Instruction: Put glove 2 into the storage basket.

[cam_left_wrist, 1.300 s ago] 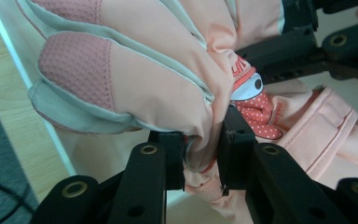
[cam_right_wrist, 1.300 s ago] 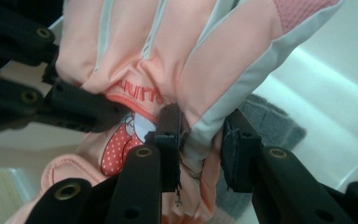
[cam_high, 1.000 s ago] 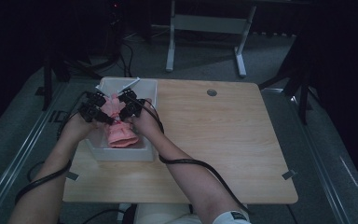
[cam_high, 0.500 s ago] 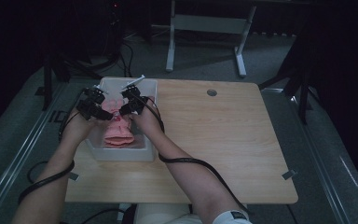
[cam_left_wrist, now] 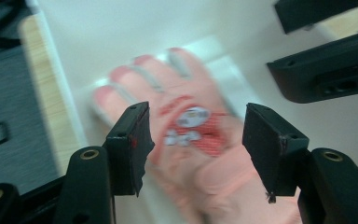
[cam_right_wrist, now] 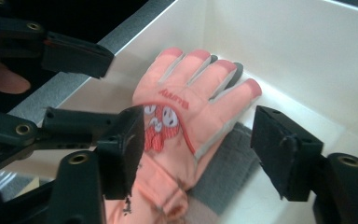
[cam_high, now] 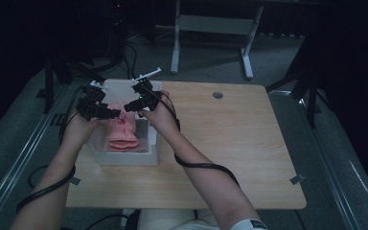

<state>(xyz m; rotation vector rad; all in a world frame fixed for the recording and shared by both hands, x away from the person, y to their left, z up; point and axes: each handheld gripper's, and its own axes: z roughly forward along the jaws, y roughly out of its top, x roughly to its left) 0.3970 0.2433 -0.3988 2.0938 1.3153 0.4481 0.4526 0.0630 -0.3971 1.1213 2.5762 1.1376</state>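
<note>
A pink glove is lying flat, fingers spread, in a white box at the left of the table. The glove is resting partly on a grey one, of which a cuff and two fingertips are showing. A red cartoon print is marking the back of the pink glove.

The left gripper and right gripper are both hovering above the box, one at each side of the glove. The jaws of each have just been opening and are now standing spread apart, with the glove seen below the gap and nothing pinched between the pads. In the left gripper view the glove is blurred.

Progress, as judged: the pink glove is already sitting in the box and is released, so the placing step appears done. What is remaining is for the hands to be clearing the box. Whether more items are waiting cannot be told; none is lying on the bare tabletop.
</note>
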